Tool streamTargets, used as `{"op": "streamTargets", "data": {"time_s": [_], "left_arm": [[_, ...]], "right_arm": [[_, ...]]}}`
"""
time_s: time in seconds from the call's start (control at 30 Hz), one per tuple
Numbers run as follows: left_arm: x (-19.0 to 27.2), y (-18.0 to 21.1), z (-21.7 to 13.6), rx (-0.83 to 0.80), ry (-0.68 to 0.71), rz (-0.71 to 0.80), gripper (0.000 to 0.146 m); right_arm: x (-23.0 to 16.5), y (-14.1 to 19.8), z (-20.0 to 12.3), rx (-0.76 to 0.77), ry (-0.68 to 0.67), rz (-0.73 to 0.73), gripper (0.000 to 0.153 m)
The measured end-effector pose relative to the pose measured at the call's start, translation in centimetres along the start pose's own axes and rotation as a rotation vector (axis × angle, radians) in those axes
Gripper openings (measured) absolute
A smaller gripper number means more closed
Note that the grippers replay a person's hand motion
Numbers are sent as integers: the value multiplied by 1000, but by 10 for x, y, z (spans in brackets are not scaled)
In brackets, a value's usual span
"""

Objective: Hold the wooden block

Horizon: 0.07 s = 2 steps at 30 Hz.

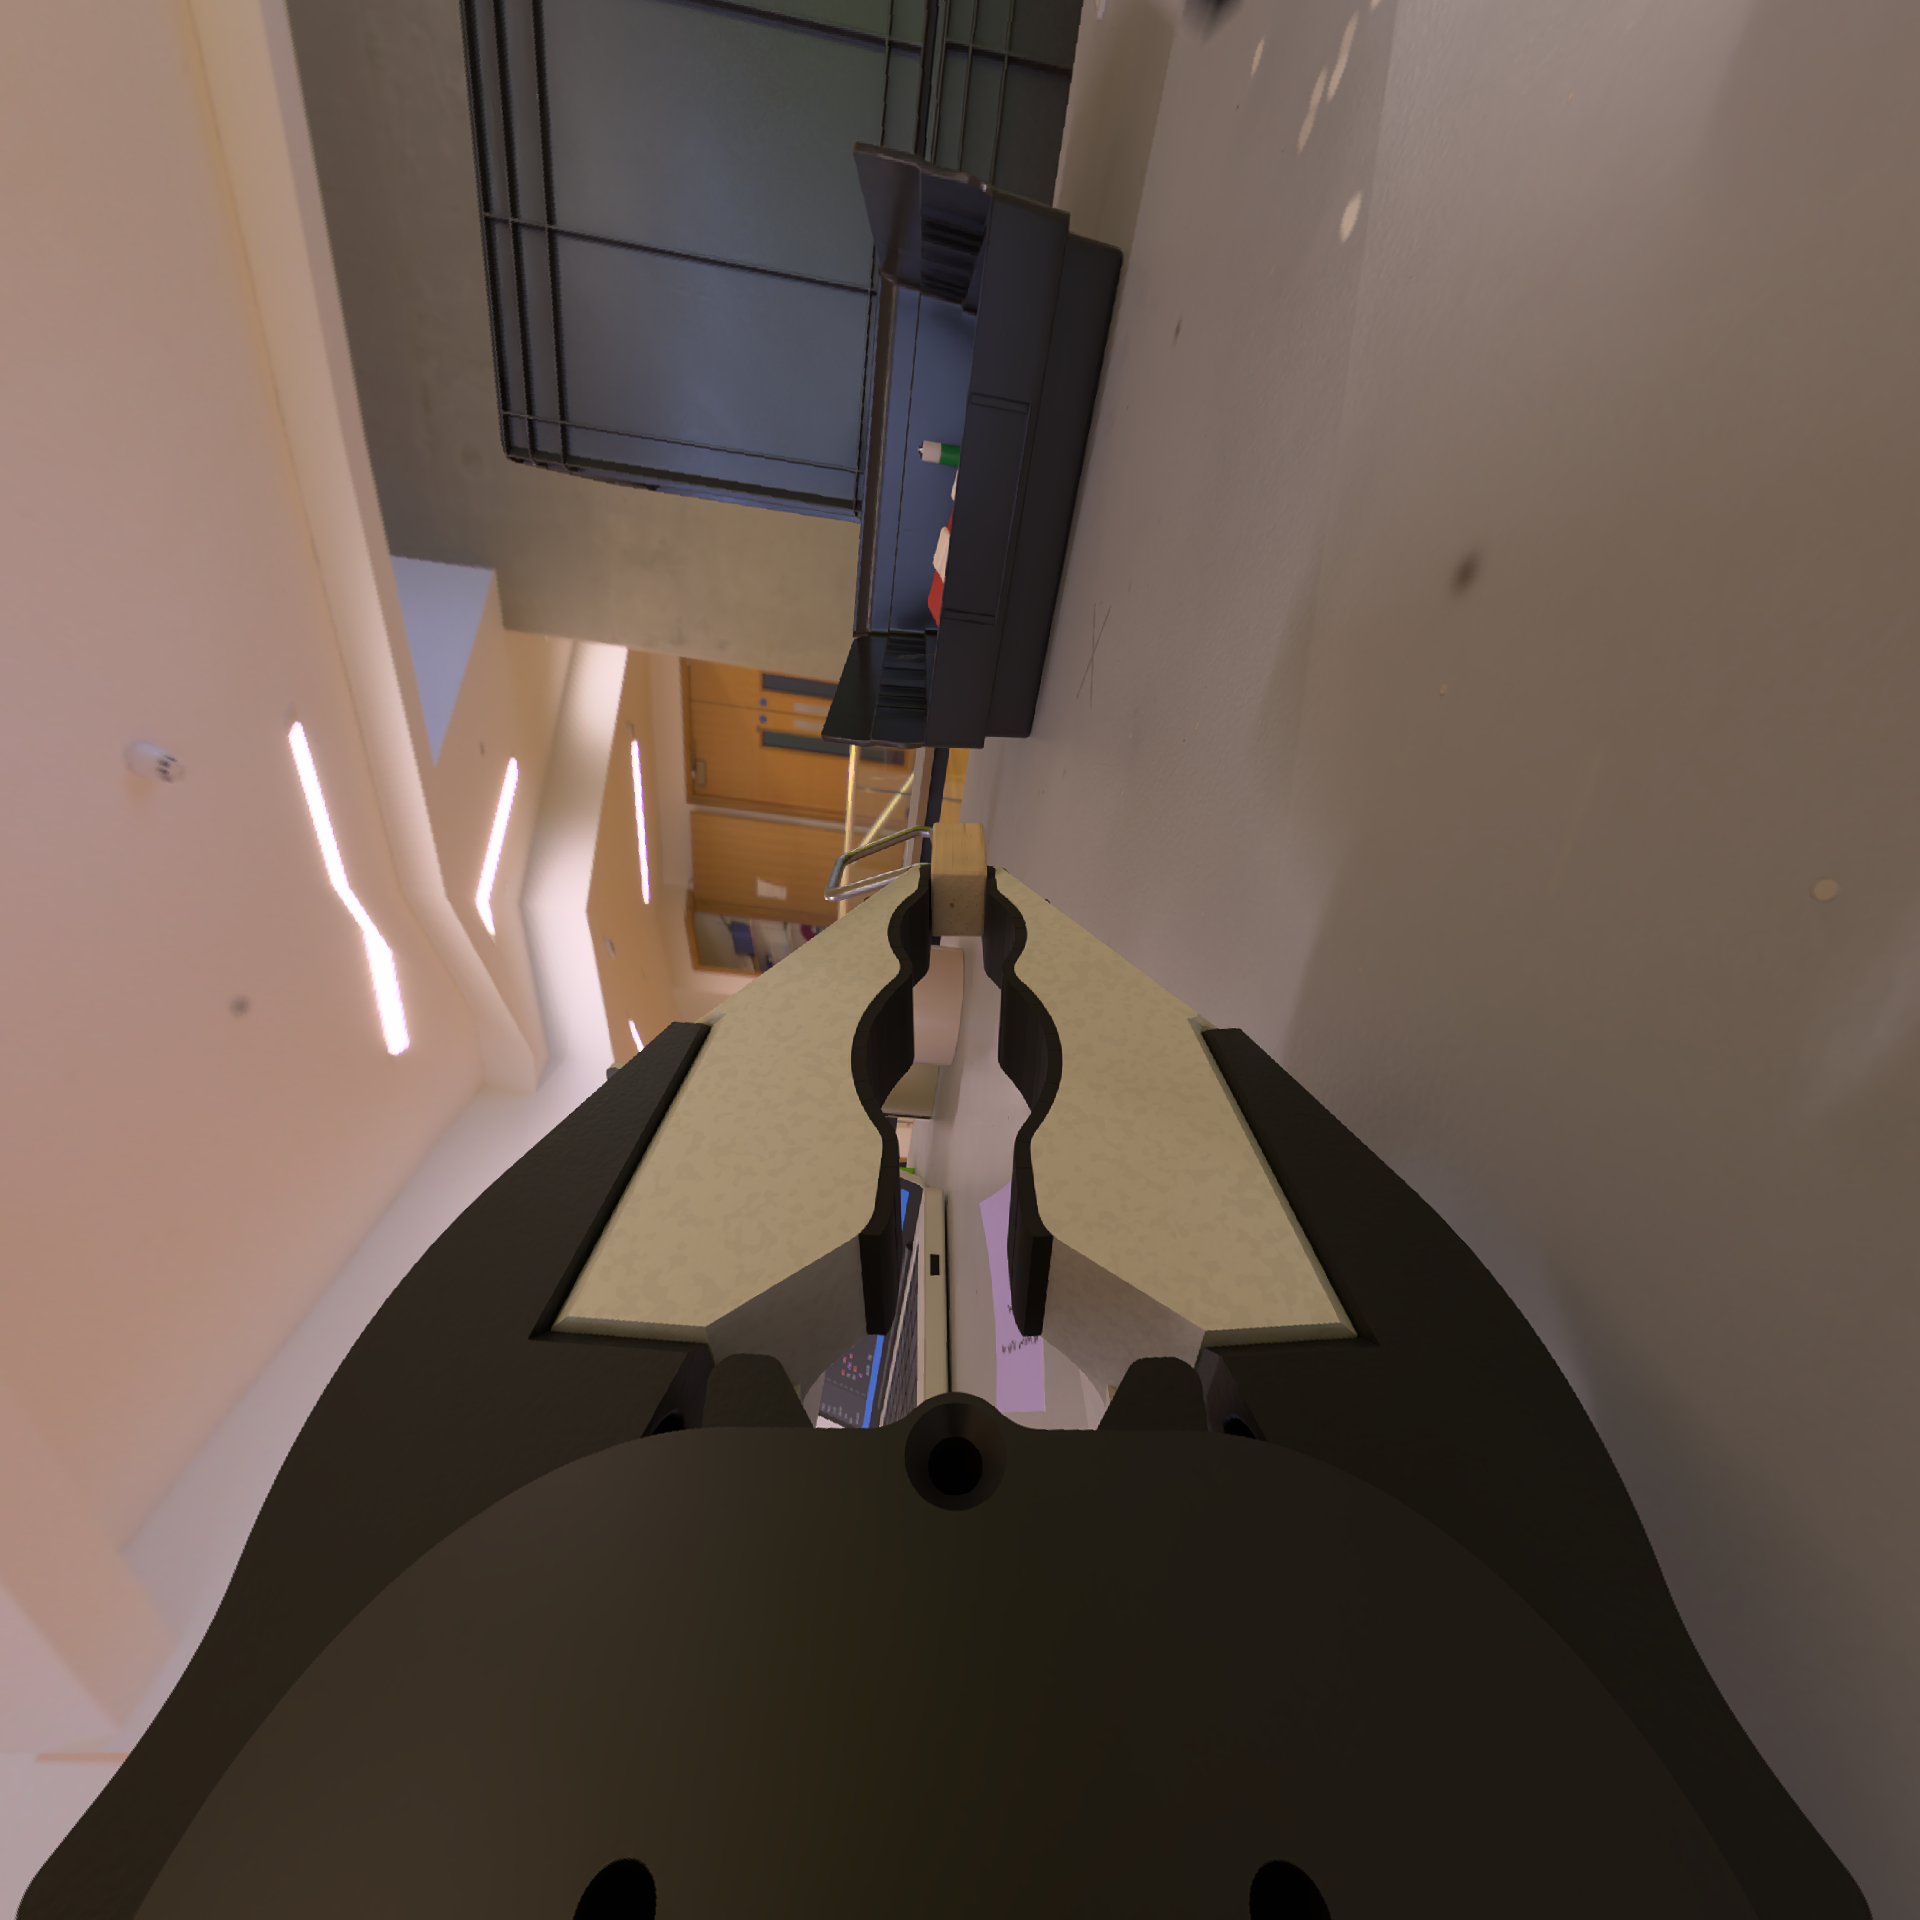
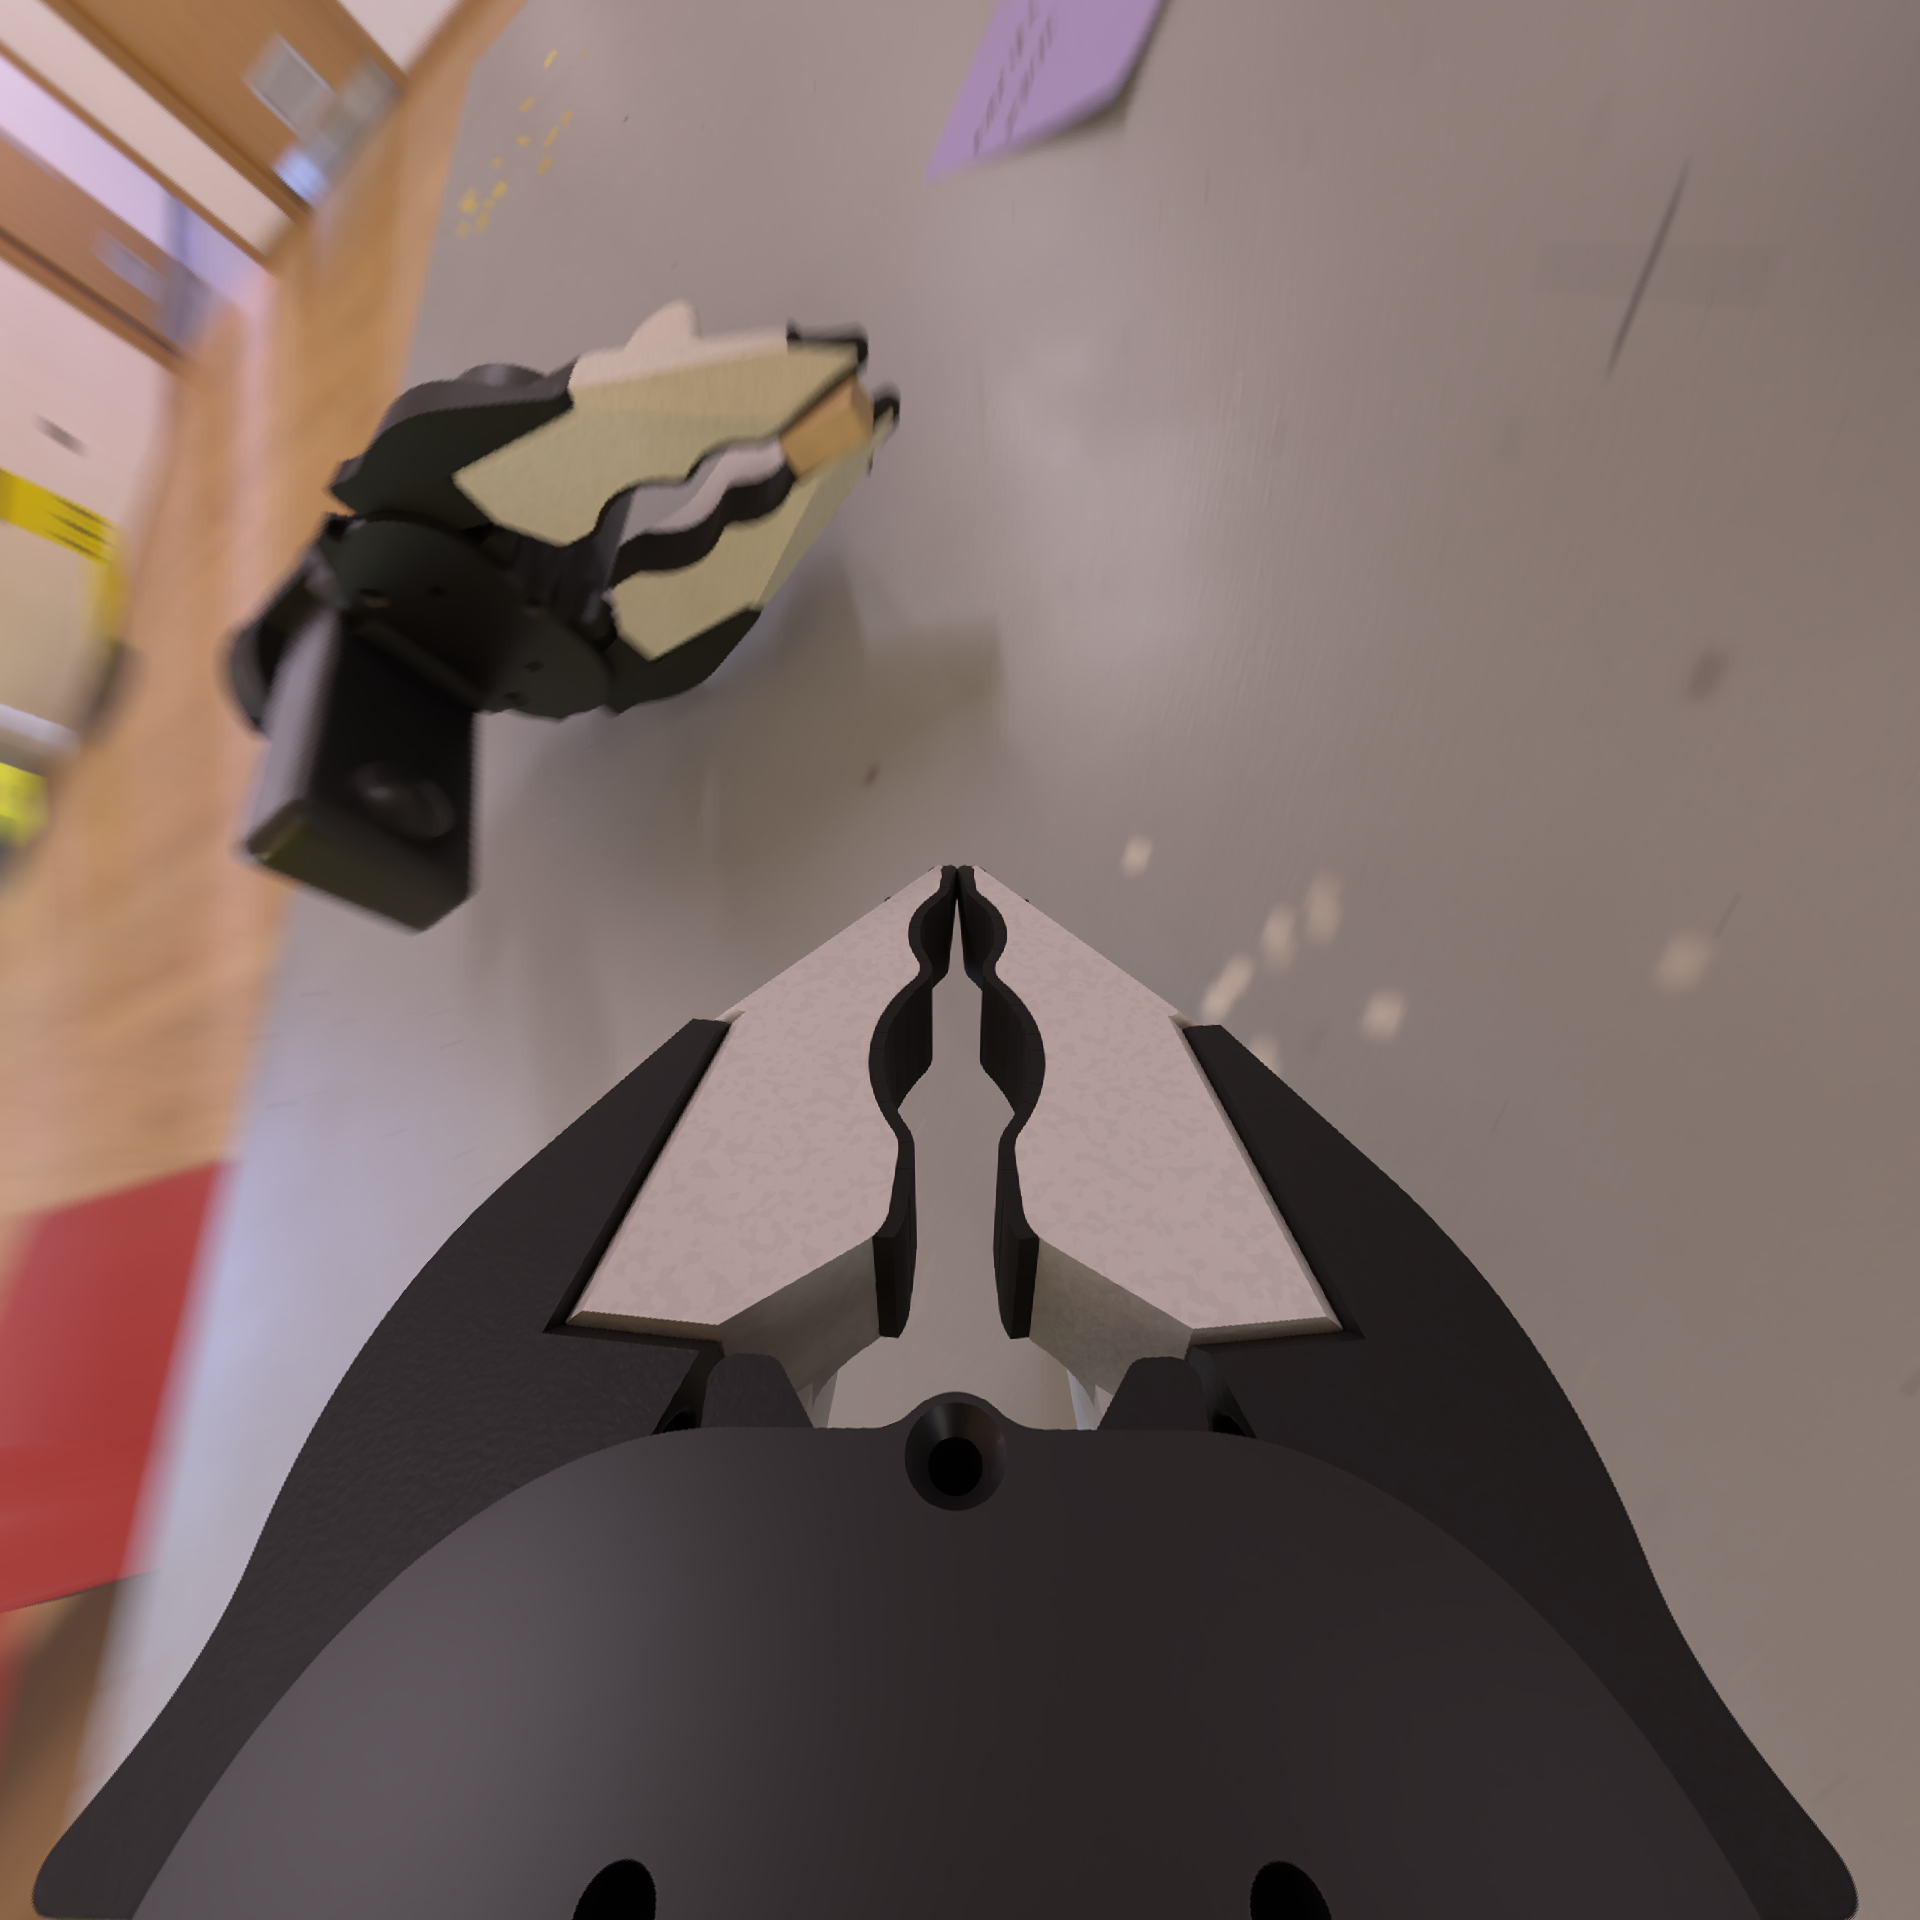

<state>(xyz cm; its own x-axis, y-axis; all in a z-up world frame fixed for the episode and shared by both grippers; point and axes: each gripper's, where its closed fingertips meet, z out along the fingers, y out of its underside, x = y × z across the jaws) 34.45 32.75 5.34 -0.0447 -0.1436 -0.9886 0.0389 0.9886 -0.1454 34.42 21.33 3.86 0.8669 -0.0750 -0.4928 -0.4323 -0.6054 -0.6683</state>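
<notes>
In the left wrist view my left gripper [image 1: 957, 896] is shut on a small light wooden block [image 1: 957, 878], pinched between its fingertips, with the block's far end sticking out past them. The view is rolled sideways, with the grey table surface [image 1: 1455, 727] on the right. In the right wrist view the left gripper [image 2: 844, 416] shows at upper left, blurred, with the wooden block [image 2: 831, 428] at its tips close over the table. My right gripper [image 2: 956, 883] is shut and empty, its tips touching, above the grey table [image 2: 1351, 520].
A black tray [image 1: 987, 468] holding small coloured items stands on the table beyond the block. A roll of tape [image 1: 940, 1003] and a laptop [image 1: 904, 1299] show between the left fingers. A purple sheet of paper [image 2: 1039, 83] lies on the table. A wooden table edge [image 2: 208, 727] runs along the left.
</notes>
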Motion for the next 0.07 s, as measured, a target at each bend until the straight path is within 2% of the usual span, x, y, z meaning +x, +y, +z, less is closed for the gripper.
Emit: {"op": "streamTargets", "data": {"time_s": [0.07], "left_arm": [[1, -1, 0, 3, 2, 9, 8]], "right_arm": [[-6, 24, -14, -43, -64, 169, 0]]}}
